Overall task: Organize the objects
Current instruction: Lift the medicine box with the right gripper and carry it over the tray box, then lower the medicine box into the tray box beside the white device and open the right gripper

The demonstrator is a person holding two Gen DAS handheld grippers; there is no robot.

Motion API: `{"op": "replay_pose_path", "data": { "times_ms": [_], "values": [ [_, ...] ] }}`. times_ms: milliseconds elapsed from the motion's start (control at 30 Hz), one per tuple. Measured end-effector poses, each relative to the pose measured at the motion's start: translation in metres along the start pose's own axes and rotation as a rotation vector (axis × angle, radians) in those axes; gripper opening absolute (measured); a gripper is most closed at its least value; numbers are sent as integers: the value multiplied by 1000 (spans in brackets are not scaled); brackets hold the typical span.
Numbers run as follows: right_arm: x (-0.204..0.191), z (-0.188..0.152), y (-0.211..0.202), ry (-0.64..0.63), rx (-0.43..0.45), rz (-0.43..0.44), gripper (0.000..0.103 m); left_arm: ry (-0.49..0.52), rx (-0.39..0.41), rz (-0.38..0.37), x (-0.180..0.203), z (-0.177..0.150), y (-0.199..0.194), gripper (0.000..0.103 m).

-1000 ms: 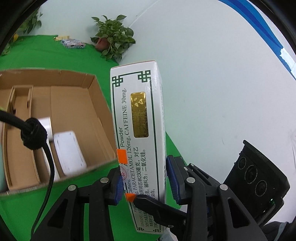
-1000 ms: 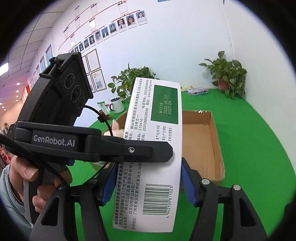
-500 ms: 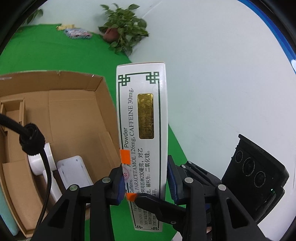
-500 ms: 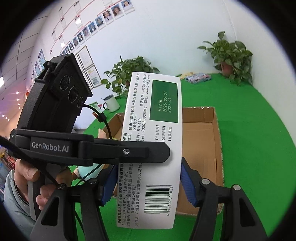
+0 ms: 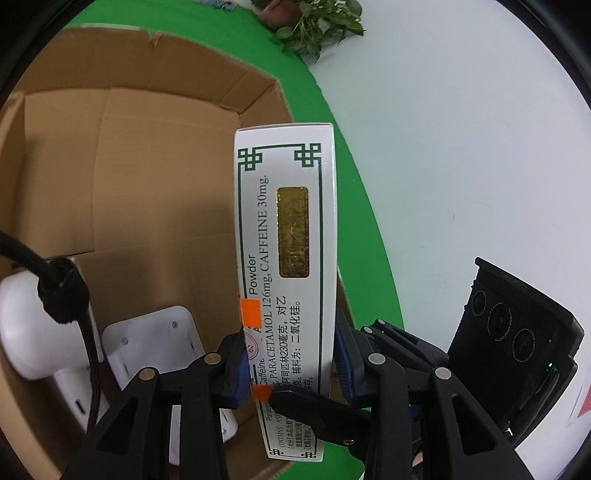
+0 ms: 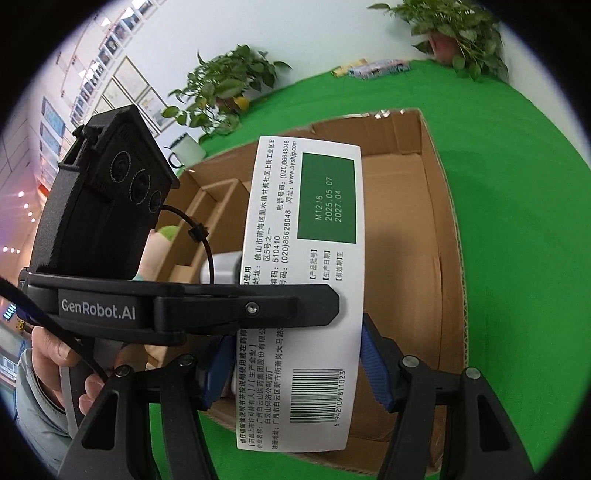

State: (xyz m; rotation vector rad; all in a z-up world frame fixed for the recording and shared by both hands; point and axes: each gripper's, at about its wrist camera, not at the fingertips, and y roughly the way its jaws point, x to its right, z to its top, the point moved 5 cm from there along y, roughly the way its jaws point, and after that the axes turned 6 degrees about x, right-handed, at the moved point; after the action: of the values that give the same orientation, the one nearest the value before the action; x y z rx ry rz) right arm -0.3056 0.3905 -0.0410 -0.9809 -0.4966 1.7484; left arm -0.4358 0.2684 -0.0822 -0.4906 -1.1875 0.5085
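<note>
Cardboard box: one; medicine carton: one; hand-held grippers: two.

An office or company workroom fitted out for recording — framed notices and rows of staff portrait photos line the white wall, with ceiling lights receding down a long room at far left. Potted plants and a white mug stand at the edge of a table draped in bright green cloth — a staged surface, not a home.
</note>
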Motion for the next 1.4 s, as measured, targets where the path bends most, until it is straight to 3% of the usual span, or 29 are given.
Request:
{"op": "replay_pose_path", "data": {
  "times_ms": [267,367,467,600,800,1000,1133,1333,1400],
  "values": [
    [10,-7,17,-50,-65,-136,61,-59,-54,-50,-21,9,24,41],
    [11,-13,18,-100,-72,-214,61,-103,-43,-66,-23,14,15,56],
    [14,-11,19,-85,-82,-215,61,-92,-5,-54,-18,21,-4,64],
    [12,-15,23,-103,-100,-253,61,-22,34,22,-10,20,-33,64],
    [12,-12,29,-96,-122,-292,64,0,114,89,-9,5,-80,64],
    [1,-19,29,-113,-151,-270,83,-16,211,49,-14,-55,-149,64],
    [-8,-22,27,-99,-147,-232,83,17,284,141,-21,-83,-198,64],
    [-12,-32,28,-121,-151,-245,83,99,389,322,-36,-88,-205,66],
    [-13,-33,23,-122,-120,-249,83,137,447,414,-38,-94,-211,74]
  ]
}}
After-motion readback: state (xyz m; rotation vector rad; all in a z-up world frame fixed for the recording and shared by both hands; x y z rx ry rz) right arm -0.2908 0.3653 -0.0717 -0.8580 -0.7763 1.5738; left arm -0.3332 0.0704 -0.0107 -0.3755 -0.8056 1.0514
